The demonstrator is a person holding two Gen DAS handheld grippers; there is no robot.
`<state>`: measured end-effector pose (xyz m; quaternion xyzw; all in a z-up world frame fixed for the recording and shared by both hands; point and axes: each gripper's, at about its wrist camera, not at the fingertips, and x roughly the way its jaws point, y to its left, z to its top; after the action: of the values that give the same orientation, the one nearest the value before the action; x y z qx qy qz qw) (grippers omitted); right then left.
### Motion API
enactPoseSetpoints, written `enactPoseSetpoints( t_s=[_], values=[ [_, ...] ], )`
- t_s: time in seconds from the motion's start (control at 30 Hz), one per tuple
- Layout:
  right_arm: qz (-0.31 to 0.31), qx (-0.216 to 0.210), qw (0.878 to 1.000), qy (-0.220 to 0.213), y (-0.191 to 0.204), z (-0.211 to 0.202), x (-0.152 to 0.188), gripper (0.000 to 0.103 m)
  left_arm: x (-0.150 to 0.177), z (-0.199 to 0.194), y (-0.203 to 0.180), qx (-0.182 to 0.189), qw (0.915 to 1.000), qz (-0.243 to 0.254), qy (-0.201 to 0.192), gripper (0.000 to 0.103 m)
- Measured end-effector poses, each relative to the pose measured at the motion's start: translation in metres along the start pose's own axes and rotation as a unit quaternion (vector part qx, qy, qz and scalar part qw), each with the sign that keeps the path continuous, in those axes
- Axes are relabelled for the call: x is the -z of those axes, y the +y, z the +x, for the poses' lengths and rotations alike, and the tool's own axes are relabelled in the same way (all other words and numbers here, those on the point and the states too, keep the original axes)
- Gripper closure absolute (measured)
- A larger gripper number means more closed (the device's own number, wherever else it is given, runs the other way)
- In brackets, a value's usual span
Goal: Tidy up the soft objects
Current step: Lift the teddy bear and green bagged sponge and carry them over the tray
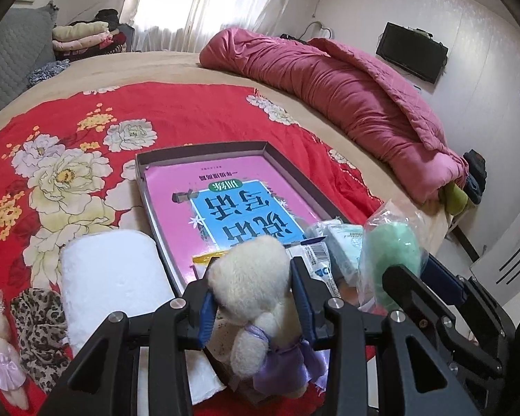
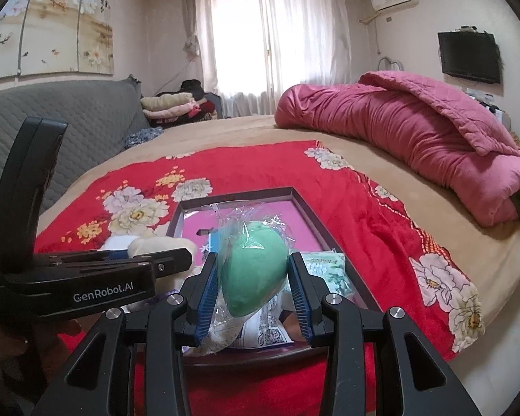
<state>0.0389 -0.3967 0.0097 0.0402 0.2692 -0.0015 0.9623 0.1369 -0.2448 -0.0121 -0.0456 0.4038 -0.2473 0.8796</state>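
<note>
left gripper (image 1: 251, 298) grips plush bear (image 1: 256, 298) | right gripper (image 2: 254, 277) grips bagged green sponge (image 2: 256, 277), probably

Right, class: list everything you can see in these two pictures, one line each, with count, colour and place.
plush bear: one, cream with a purple bow, held over the tray's near edge
bagged sponge: one, green in clear plastic, held above the tray
tray: one, dark, shallow, on the red blanket
book: one, pink and blue, lying in the tray
tissue packets: a few, pale, tray's near right corner
towel: one, white, rolled, left of the tray
leopard cloth: one, brown, beside the towel
small doll: one, cream and pink, far left
quilt: one, pink, bed's right side
left tongs: gripping the bear
right tongs: gripping the sponge
</note>
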Motion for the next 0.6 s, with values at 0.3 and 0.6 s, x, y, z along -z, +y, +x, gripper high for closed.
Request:
enactPoseSetpoints(
  t_s=[0.3, 0.6],
  values=[
    [-0.003, -0.001, 1.0, 0.01, 0.002, 0.008, 0.003, 0.062, 0.006, 0.01, 0.007, 0.001, 0.9998, -0.012, 0.013, 0.063],
    [-0.008, -0.004, 1.0, 0.024, 0.005, 0.017, 0.004, 0.062, 0.008, 0.009, 0.008, -0.008, 0.9999, -0.009, 0.008, 0.063]
  ],
)
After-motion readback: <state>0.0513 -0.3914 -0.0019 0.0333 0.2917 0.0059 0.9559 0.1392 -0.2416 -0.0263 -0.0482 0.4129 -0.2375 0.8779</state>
